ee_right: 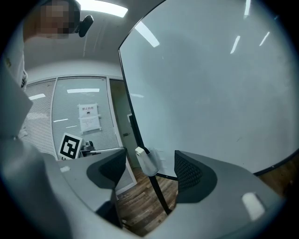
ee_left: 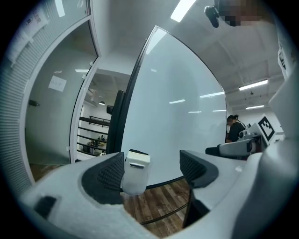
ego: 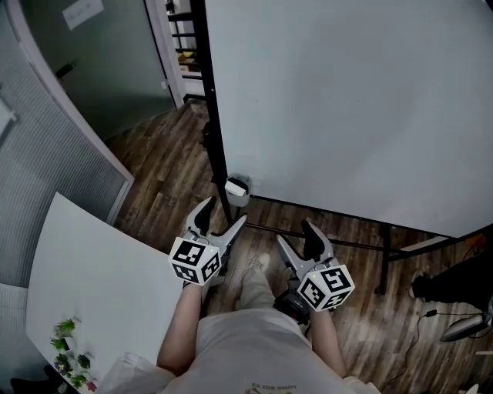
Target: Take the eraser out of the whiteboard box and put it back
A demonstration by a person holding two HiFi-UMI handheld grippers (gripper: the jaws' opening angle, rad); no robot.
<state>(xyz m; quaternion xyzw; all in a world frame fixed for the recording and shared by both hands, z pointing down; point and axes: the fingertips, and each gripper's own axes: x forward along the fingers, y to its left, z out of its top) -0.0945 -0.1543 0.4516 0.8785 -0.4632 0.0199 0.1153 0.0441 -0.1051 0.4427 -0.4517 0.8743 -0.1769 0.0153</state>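
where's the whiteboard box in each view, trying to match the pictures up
Head view: the whiteboard box sits just left of centre, at the lower left corner of the whiteboard.
Left gripper view: the box is low, left of centre.
Right gripper view: the box is low, at centre, and looks smaller.
Shared landmark: the black post at the board's edge, right by the box.

Light: you have dim, even indoor light from ceiling strips (ee_left: 183, 9) overhead | Glare: pale streaks reflect on the whiteboard (ee_left: 187, 100) | Shadows: soft; floor (ego: 169, 177) dark in head view | Distortion: both gripper views bulge, corners black | Focus: left gripper (ee_left: 152, 163) and right gripper (ee_right: 149, 161) look soft near your lens
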